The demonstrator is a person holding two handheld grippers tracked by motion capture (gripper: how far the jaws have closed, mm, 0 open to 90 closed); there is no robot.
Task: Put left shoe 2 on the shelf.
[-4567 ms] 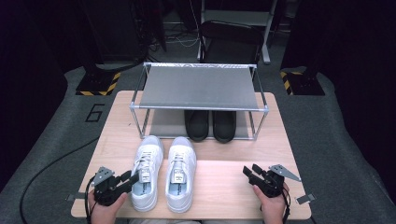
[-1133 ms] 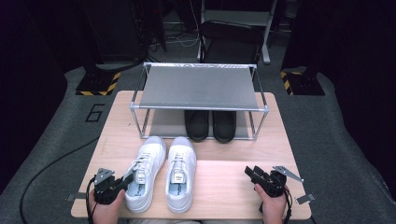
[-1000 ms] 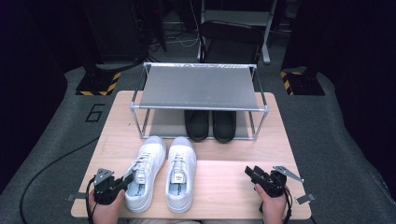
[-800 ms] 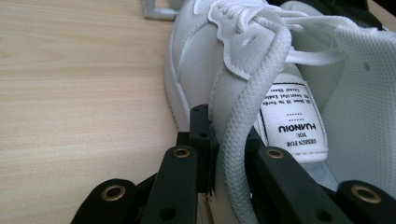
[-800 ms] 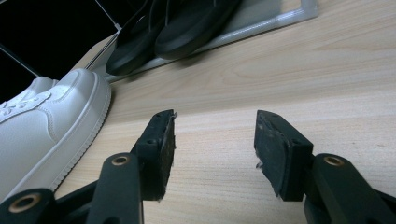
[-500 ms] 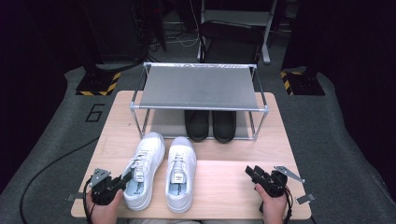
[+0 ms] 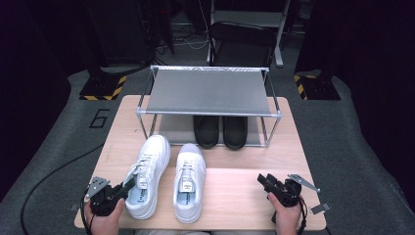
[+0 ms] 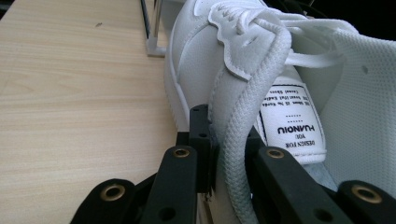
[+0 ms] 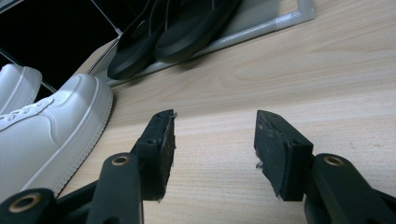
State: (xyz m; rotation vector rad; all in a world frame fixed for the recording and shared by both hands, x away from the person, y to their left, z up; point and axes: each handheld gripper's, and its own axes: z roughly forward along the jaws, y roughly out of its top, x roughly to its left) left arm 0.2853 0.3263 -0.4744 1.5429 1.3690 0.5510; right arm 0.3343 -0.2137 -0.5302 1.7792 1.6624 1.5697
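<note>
We are pinching the left sneaker's [image 7: 145, 176] collar with the left gripper [image 8: 219, 158]; right gripper [image 9: 212, 149] jaws spread, idling at 5 o'clock. Probably lifting it toward the rack [image 7: 205, 93] at 12 next.

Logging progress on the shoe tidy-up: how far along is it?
Done: the black shoes sit on the rack's lower shelf. In hand: the left gripper is clamped on the left white sneaker's collar. Left: both white sneakers are on the table; the right gripper is open, empty.
</note>
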